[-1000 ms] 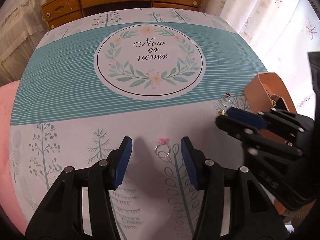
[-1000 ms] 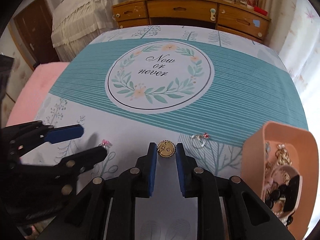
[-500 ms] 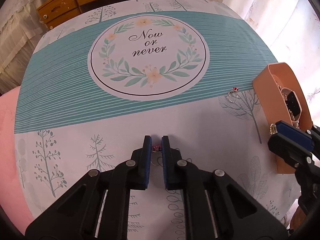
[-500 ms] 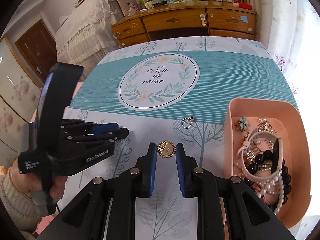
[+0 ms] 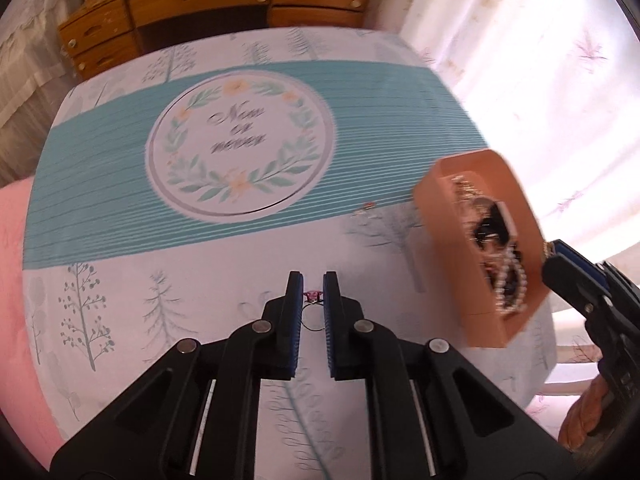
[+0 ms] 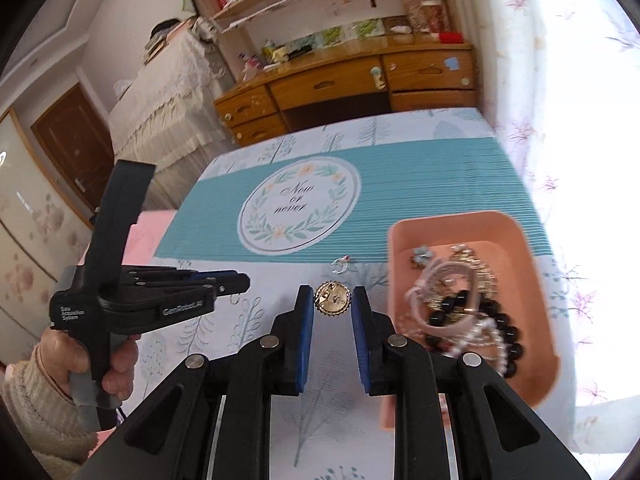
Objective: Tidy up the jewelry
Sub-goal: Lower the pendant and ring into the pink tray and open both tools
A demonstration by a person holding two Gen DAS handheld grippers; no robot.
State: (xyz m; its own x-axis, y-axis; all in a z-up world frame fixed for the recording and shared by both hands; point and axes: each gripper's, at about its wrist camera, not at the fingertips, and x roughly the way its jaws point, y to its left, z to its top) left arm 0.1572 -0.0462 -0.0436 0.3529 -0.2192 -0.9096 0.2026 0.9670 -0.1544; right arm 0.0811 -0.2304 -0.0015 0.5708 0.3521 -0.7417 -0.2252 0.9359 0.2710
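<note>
My left gripper [image 5: 312, 287] is shut on a thin silver ring with a pink stone [image 5: 312, 295] and holds it above the tablecloth; it also shows in the right wrist view [image 6: 236, 282]. My right gripper [image 6: 331, 300] is shut on a round gold brooch [image 6: 333, 299], lifted beside the peach jewelry tray [image 6: 456, 226]. The tray [image 5: 444, 216] holds pearls, black beads and other pieces. A silver ring with a red stone [image 6: 341, 264] lies on the cloth left of the tray, also seen in the left wrist view [image 5: 366, 208].
The table carries a teal and white cloth with a round wreath print [image 6: 298, 204]. A wooden desk with drawers [image 6: 344, 88] stands behind the table. A white curtain [image 6: 580, 120] hangs on the right. A pink surface [image 5: 16, 280] lies at the left.
My left gripper closed on the pink-stone ring and lifted it. My right gripper has risen with the gold brooch and moved toward the tray.
</note>
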